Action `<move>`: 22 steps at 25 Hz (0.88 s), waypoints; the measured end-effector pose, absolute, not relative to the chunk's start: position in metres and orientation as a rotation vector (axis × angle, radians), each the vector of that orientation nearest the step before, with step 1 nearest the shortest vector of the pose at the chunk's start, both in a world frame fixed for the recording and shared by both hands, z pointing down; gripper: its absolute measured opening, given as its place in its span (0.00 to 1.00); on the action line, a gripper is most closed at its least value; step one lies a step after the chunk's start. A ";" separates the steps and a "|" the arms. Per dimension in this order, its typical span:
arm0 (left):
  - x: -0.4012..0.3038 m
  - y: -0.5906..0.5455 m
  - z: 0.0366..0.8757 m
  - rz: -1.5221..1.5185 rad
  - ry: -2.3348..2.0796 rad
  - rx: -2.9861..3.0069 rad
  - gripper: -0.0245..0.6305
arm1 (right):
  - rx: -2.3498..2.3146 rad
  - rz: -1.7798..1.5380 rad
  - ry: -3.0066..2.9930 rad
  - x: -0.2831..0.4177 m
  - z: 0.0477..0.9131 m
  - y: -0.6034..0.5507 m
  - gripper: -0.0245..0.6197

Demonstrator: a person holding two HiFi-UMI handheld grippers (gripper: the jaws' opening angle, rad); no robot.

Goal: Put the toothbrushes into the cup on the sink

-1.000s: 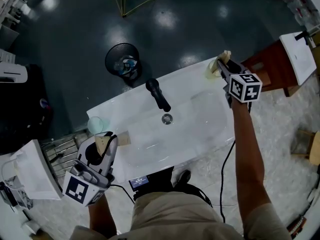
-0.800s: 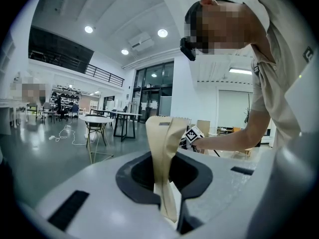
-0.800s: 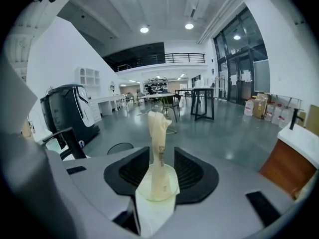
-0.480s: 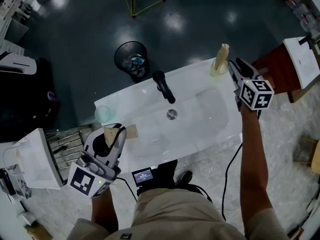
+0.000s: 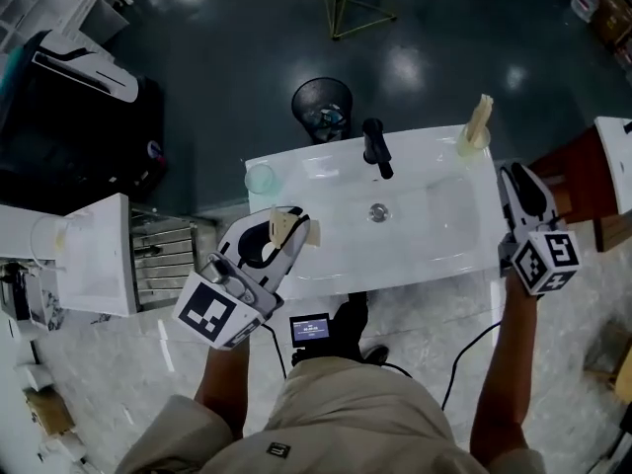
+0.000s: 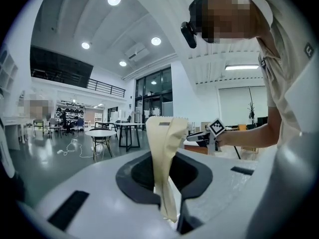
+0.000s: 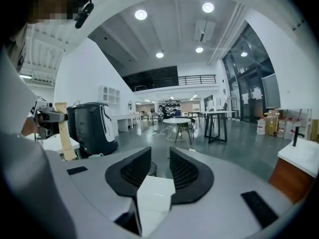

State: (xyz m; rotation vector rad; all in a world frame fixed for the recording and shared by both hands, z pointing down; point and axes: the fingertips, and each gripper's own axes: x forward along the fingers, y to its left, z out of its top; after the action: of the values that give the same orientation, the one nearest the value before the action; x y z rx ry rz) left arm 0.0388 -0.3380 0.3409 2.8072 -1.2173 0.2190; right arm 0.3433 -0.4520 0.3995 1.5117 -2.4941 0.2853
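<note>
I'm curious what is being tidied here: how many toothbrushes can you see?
2. One toothbrush is clamped in the left gripper. The other toothbrush stands in the cup at the far right corner of the sink. More may be hidden.

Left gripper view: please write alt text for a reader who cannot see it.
The left claw is shut on a cream toothbrush packet standing upright between its jaws. Behind it, a person's arm holds the right claw.
</note>
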 end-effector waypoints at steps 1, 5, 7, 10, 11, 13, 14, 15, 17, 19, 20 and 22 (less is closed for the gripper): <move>0.039 -0.329 0.336 0.216 -1.227 2.813 0.11 | 1.495 0.275 -2.516 0.338 0.391 -0.435 0.22; 0.044 -0.294 0.317 0.205 -1.253 2.847 0.11 | 1.436 0.218 -2.582 0.323 0.356 -0.367 0.21; 0.050 -0.275 0.308 0.195 -1.263 2.865 0.11 | 1.424 0.188 -2.594 0.323 0.342 -0.332 0.21; 0.060 -0.245 0.296 0.176 -1.273 2.898 0.11 | 1.408 0.132 -2.615 0.326 0.319 -0.277 0.21; 0.063 -0.235 0.291 0.170 -1.275 2.908 0.11 | 1.405 0.112 -2.619 0.329 0.311 -0.259 0.20; 0.068 -0.214 0.282 0.158 -1.284 2.922 0.11 | 1.411 0.085 -2.619 0.336 0.297 -0.223 0.20; 0.071 -0.205 0.278 0.152 -1.290 2.928 0.11 | 1.420 0.076 -2.615 0.342 0.291 -0.205 0.20; 0.074 -0.196 0.274 0.148 -1.297 2.933 0.11 | 1.428 0.067 -2.611 0.348 0.286 -0.189 0.20; 0.078 -0.180 0.269 0.144 -1.314 2.938 0.11 | 1.435 0.048 -2.610 0.357 0.279 -0.161 0.19; 0.079 -0.168 0.265 0.143 -1.333 2.939 0.11 | 1.437 0.041 -2.613 0.362 0.276 -0.138 0.19; 0.079 -0.163 0.263 0.142 -1.340 2.938 0.11 | 1.436 0.043 -2.616 0.363 0.275 -0.129 0.19; 0.078 -0.153 0.261 0.139 -1.352 2.933 0.11 | 1.431 0.051 -2.622 0.363 0.276 -0.112 0.18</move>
State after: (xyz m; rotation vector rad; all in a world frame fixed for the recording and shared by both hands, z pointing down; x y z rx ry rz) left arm 0.0777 -0.1532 0.2606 2.9334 -1.3525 0.1390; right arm 0.3632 -0.1125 0.2761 1.4314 -2.6223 0.0508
